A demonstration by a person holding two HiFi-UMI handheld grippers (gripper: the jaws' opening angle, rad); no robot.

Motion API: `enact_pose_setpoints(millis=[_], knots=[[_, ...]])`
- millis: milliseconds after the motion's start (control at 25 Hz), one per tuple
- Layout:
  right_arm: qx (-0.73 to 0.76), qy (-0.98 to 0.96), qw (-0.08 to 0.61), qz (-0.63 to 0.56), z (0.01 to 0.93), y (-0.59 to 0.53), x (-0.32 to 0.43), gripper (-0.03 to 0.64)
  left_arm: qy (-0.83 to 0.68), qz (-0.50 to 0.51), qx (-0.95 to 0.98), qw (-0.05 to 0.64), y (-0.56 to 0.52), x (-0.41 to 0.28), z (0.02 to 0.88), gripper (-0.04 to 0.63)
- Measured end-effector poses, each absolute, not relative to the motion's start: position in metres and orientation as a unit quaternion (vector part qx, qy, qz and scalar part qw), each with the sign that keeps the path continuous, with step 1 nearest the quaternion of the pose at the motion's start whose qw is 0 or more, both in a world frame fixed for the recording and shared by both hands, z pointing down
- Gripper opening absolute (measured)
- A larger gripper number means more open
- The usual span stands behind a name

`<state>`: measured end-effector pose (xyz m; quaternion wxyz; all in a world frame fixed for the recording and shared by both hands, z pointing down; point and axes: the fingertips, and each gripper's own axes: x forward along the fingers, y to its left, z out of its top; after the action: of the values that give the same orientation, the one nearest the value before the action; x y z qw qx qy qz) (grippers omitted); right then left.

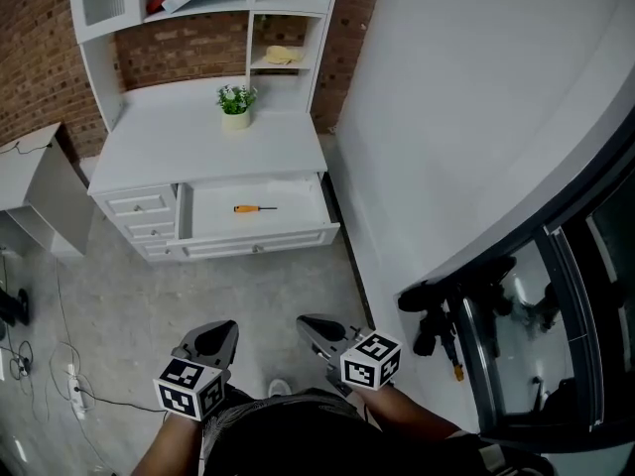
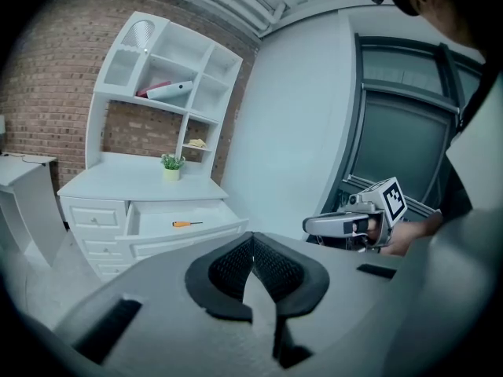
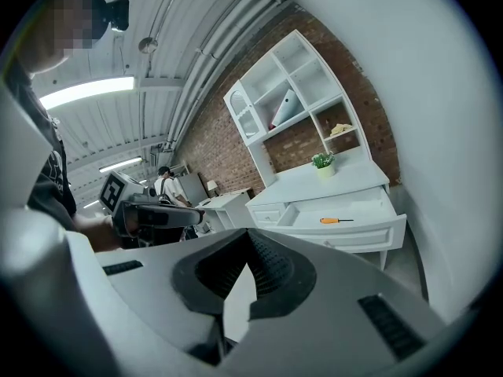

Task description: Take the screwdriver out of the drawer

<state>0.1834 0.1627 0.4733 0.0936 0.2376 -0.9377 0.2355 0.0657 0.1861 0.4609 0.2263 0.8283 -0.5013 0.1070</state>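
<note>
One screwdriver (image 1: 255, 208) lies mid-floor in the single open drawer (image 1: 298, 224), with bare room all round it. Its long axis runs left to right along the drawer front, orange handle left, tip right. A wall (image 1: 476, 117) stands just beside the drawer's right edge, and three small drawers (image 1: 139, 206) sit to its left. Nearer, across open floor (image 1: 268, 296), the left gripper (image 1: 222, 331) and right gripper (image 1: 314, 323) each have their fingers closed together, empty.
</note>
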Motion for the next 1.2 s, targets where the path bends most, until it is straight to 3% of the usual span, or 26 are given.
enact_pose_setpoints(millis=[1200], knots=[[0.248,-0.929,0.119,0.249,0.502,0.081,0.158,0.002,-0.498,0.106,0.823,0.252,0.098,0.036,0.486,0.017]])
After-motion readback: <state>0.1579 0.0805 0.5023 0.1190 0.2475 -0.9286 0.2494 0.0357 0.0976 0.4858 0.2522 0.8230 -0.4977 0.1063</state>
